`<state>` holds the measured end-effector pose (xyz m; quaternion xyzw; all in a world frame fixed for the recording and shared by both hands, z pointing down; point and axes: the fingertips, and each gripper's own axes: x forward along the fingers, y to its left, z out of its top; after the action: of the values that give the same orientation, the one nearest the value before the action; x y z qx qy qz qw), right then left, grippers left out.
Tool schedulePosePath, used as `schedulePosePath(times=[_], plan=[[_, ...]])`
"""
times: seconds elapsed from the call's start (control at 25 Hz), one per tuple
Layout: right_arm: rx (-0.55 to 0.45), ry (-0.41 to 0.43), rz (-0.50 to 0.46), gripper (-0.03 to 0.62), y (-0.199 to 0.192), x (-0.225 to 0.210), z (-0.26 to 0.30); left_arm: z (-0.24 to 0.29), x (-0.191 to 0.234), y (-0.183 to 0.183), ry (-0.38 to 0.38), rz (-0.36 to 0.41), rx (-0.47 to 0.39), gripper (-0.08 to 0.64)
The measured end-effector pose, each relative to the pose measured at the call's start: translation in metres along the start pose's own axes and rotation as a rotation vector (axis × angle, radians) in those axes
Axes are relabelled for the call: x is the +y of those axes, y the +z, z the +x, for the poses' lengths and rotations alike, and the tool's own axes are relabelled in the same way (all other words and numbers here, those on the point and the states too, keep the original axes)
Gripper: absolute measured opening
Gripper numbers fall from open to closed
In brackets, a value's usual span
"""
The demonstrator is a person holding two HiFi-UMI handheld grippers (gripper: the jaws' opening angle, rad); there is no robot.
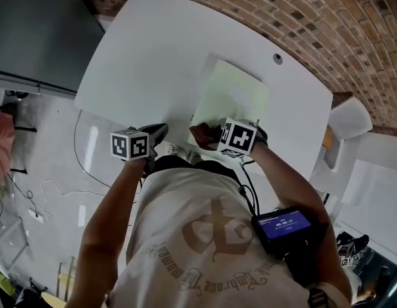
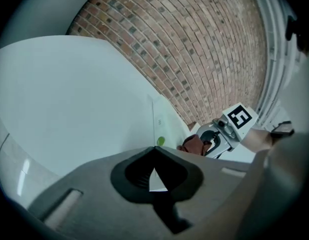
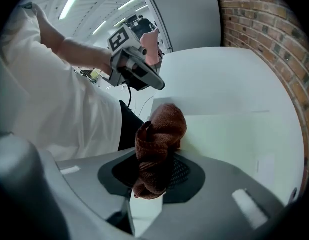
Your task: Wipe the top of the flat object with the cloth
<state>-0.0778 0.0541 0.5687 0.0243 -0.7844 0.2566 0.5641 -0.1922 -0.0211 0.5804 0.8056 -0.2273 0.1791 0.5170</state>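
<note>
The right claw is clamped on a bunched brown cloth. The cloth fills the gap between the jaws and sticks out past their tips. Its free end sits at the near left corner of a flat pale green sheet; it seems to touch the sheet there, but I cannot tell for sure. The sheet lies flat on the white bench, on the right half, running from close to the near edge toward the far edge. The left claw has its jaws together with nothing between them. It hangs over the bench by the near edge, just left of the sheet's near corner and near the right claw. A brick wall stands behind the bench's far edge.
</note>
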Motion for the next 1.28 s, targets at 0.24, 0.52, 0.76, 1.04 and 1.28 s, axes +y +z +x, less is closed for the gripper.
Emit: schedulePosePath(times=[0.24,0.52,0.76,1.04,1.28], plan=[[0.018,-0.009,0.067,0.117,-0.054,0.01,-0.005,0.025,-0.019,0.009,-0.045,0.051,0.052,0.003],[0.008,-0.073,0.205,0.118,-0.111,0.014,-0.015,0.046,-0.031,0.021,-0.065,0.132,0.113,0.004],[0.0,-0.14,0.357,0.118,-0.161,0.017,-0.023,0.063,-0.039,0.024,-0.103,0.173,0.19,0.005],[-0.154,-0.199,0.543,0.118,-0.188,0.016,-0.045,0.083,-0.045,0.03,-0.082,0.225,0.275,0.035],[-0.506,-0.287,0.769,0.118,-0.2,-0.029,-0.101,0.104,-0.046,0.038,-0.024,0.215,0.333,0.177]])
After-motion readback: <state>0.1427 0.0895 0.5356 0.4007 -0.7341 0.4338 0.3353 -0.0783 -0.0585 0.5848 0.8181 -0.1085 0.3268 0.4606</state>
